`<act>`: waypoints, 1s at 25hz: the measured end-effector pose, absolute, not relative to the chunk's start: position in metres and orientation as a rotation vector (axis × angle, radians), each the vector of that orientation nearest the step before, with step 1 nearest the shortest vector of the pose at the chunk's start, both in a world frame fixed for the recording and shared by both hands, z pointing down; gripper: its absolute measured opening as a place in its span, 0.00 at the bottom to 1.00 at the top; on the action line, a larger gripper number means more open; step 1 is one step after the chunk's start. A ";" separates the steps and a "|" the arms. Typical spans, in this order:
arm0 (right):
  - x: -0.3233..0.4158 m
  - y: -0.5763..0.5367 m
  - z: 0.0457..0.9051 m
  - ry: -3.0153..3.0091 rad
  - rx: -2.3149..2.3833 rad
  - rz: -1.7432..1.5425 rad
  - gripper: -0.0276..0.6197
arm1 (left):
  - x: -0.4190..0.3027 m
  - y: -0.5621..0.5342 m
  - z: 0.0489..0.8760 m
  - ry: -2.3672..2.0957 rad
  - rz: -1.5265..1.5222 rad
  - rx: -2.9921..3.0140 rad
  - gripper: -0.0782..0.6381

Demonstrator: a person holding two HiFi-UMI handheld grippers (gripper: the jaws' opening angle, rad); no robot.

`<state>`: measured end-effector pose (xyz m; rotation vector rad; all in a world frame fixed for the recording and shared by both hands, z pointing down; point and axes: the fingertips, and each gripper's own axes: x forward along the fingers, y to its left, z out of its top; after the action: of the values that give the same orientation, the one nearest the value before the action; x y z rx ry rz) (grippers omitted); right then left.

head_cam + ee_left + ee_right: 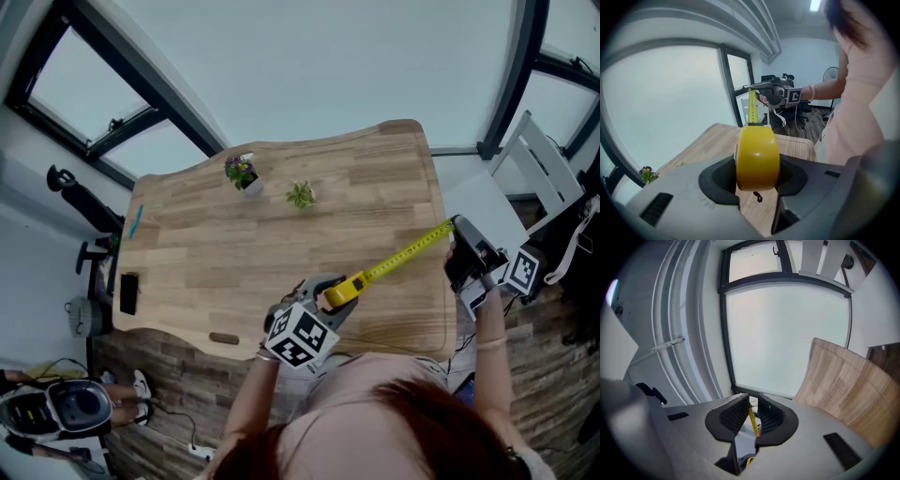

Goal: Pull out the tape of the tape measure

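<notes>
My left gripper is shut on the yellow tape measure case above the near edge of the wooden table. In the left gripper view the case sits squarely between both pads. The yellow tape runs out taut from the case to the right, past the table's right edge. My right gripper is shut on the tape's end, off the table at the right. In the right gripper view the thin tape is pinched between the nearly closed pads. The left gripper view shows the tape rising to the right gripper.
Two small potted plants stand near the table's far edge. A blue pen and a black flat object lie at the left end. A white chair stands to the right, and windows lie beyond the table.
</notes>
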<state>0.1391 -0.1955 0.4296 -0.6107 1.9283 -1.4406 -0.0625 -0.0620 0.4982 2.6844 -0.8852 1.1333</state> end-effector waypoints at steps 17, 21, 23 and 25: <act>0.083 -0.173 0.449 1.954 -0.538 -1.542 0.12 | -0.066 -0.063 0.498 -0.880 1.113 2.676 0.34; 0.069 -0.166 0.456 1.952 -0.517 -1.580 0.12 | -0.063 -0.064 0.498 -0.872 1.101 2.678 0.34; 0.063 -0.163 0.459 1.948 -0.507 -1.598 0.12 | -0.061 -0.064 0.498 -0.868 1.094 2.679 0.34; 0.057 -0.160 0.462 1.947 -0.498 -1.614 0.11 | -0.061 -0.065 0.497 -0.865 1.092 2.680 0.34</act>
<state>0.0569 -0.1596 0.4622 -0.4982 1.9466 -1.6138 -0.0610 -0.0649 0.4973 2.6797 -0.8655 1.0918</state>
